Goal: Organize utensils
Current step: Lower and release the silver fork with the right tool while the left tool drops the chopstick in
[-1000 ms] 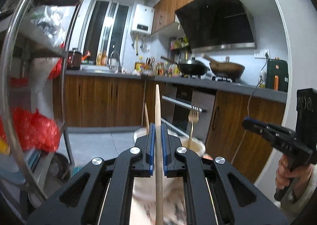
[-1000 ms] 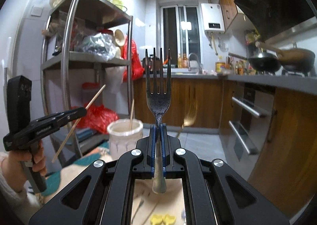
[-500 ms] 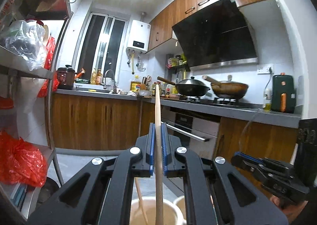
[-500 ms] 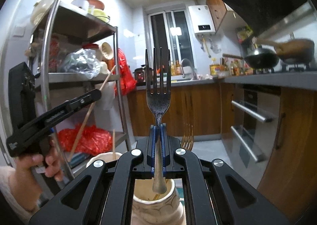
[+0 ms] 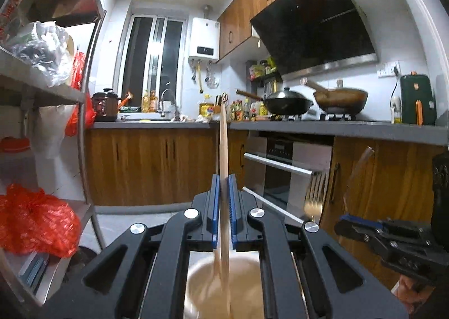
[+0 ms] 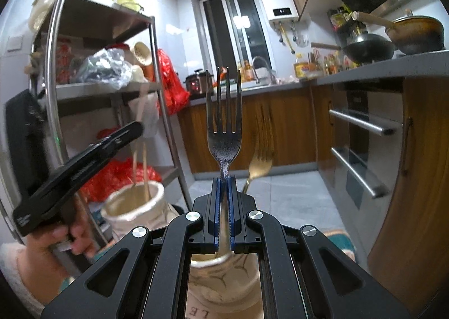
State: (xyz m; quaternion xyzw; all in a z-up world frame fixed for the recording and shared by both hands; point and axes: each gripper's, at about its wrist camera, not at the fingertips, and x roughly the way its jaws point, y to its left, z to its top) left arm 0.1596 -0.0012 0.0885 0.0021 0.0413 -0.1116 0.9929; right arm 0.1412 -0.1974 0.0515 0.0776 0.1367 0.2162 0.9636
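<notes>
Two views, taken in turn. From the left wrist, the left gripper (image 5: pixel 223 187) has its blue pads pinching a wooden chopstick (image 5: pixel 223 145) that stands upright at twelve o'clock, its lower end blurred over a cream ceramic jar (image 5: pixel 221 288) at six. At four o'clock the right gripper (image 5: pixel 341 227) holds a fork (image 5: pixel 314 197) with tines up. From the right wrist, the right gripper (image 6: pixel 223 187) is clamped on the dark steel fork (image 6: pixel 223 133), tines pointing to twelve, above a cream jar (image 6: pixel 221 282) at six. A gold fork (image 6: pixel 259 162) stands just right of it. At nine o'clock the left gripper (image 6: pixel 139 126) carries the chopstick over a second cream jar (image 6: pixel 134 204) with chopsticks (image 6: pixel 145 170) inside.
</notes>
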